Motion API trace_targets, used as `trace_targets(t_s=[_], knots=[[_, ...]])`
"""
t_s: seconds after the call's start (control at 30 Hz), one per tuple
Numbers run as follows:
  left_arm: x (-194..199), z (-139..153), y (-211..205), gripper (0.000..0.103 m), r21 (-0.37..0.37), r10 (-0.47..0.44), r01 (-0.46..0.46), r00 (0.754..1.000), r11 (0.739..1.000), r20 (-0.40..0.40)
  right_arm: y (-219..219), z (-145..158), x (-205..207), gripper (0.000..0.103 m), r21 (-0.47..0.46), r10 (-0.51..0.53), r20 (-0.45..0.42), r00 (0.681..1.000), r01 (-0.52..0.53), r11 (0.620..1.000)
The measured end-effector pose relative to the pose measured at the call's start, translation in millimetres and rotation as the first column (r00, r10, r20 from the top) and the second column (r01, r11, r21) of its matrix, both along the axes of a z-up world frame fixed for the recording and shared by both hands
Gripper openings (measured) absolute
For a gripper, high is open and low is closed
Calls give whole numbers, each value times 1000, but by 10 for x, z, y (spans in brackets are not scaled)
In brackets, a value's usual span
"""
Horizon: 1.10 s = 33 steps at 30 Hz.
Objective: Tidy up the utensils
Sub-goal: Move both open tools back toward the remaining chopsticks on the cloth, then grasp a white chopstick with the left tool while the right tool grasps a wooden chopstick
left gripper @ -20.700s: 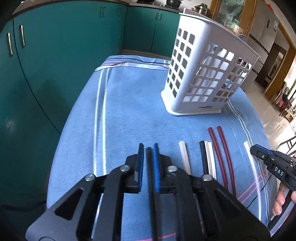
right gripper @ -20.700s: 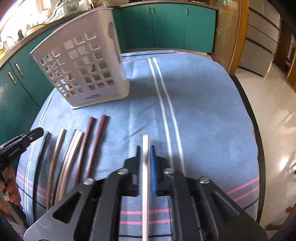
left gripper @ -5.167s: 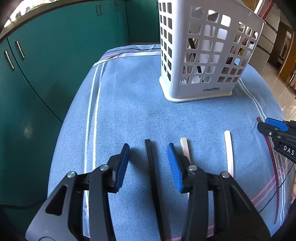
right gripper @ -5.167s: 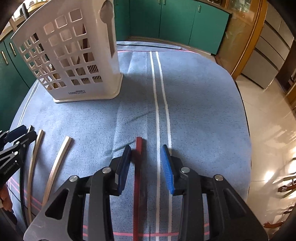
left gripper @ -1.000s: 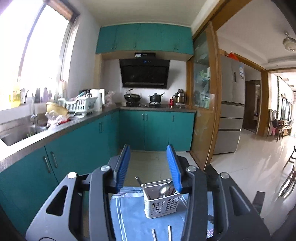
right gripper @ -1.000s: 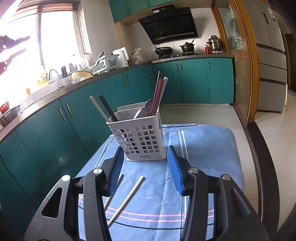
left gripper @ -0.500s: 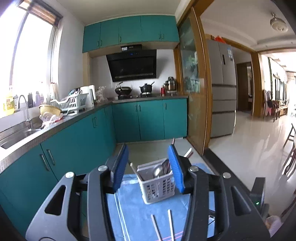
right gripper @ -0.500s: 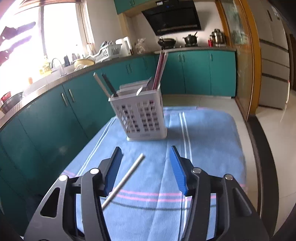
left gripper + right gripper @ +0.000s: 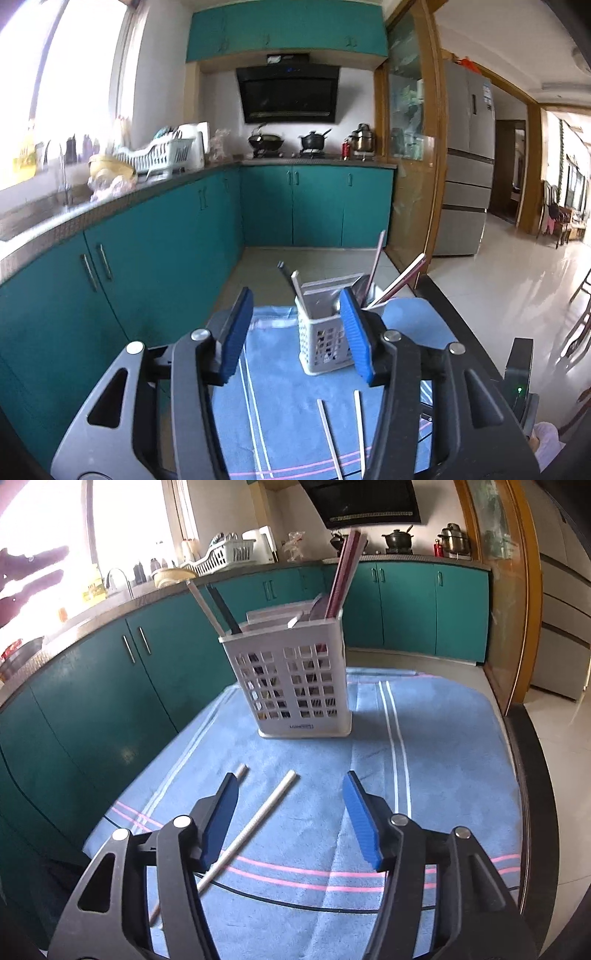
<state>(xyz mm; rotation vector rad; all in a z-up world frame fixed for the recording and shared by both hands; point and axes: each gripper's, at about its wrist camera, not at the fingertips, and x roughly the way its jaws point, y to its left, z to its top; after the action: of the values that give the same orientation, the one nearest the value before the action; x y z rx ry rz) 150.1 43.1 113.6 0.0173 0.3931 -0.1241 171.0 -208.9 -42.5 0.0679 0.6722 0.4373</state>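
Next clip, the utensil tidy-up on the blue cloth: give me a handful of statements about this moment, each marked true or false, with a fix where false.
1. Two pale chopsticks lie on the blue cloth. True.
2. The white basket is empty. False: chopsticks and a spoon stand in it.
3. The right gripper holds a chopstick. False: its jaws are opening, with nothing gripped.
4. The left gripper holds nothing. True.
5. The basket lies tipped over. False: it stands upright.
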Motion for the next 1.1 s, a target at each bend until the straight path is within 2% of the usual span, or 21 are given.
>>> trace_targets(t_s=[0.13, 0.4, 0.47, 0.67, 0.77, 0.93, 1.1], knots=[[216, -290, 90, 48, -61, 1, -6, 997, 998, -80, -39, -197, 37, 58, -11, -21, -29, 999, 21, 1000], [456, -756, -27, 51, -81, -35, 22, 986, 996, -163, -243, -273, 62, 60, -29, -84, -60, 995, 82, 996], [525, -870, -72, 51, -74, -43, 30, 981, 997, -188, -258, -321, 99, 61, -65, -108, -70, 992, 103, 992], [829, -1306, -118, 51, -110, -50, 20, 958, 994, -281, -322, -337, 142, 61, -68, -143, -97, 985, 136, 988], [917, -1542, -178, 50, -130, -73, 29, 936, 991, -345, -305, -332, 133, 61, -67, -127, -106, 986, 120, 990], [1029, -1977, -335, 50, -43, -68, 55, 900, 998, -431, -232, -400, 278, 60, -26, -102, -171, 980, 99, 995], [1108, -2181, -306, 50, -62, -44, 18, 895, 998, -443, -39, -429, 553, 60, 30, -55, -272, 961, 65, 997]])
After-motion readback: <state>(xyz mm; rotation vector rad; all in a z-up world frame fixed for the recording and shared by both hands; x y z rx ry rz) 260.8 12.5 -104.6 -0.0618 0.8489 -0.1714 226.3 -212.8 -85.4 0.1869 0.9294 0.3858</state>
